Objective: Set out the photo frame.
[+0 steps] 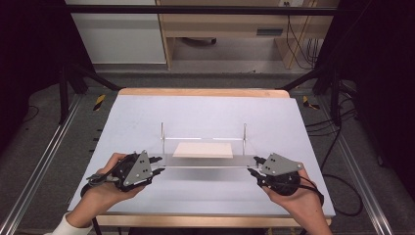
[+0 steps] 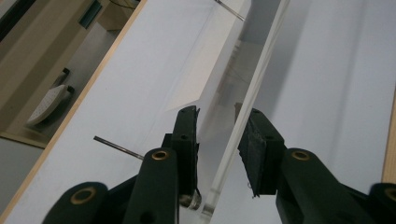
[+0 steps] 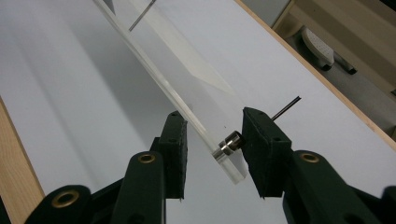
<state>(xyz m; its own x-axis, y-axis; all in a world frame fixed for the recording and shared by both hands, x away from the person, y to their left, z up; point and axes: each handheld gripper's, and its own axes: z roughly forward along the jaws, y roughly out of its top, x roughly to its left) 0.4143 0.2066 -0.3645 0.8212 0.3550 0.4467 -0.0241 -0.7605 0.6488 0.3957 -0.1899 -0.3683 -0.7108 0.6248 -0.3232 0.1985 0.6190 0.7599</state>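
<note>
Clear acrylic plate with thin upright metal rods (image 1: 210, 160): lies near the front middle of the white bench (image 1: 147, 117), a pale cream sheet (image 1: 203, 150) under it. Left gripper (image 1: 157, 164): at the plate's left end, jaws straddling its edge with gaps either side. Right gripper (image 1: 254, 165): at the right end, jaws apart around the edge and a small metal fitting (image 3: 229, 143), not clamped.

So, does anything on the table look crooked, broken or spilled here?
Nothing stands out. The clear plate lies level and square to the table, its thin metal posts upright and the pale sheet flat. The left gripper and right gripper sit evenly at its two ends. No cracks or spills visible.
</note>
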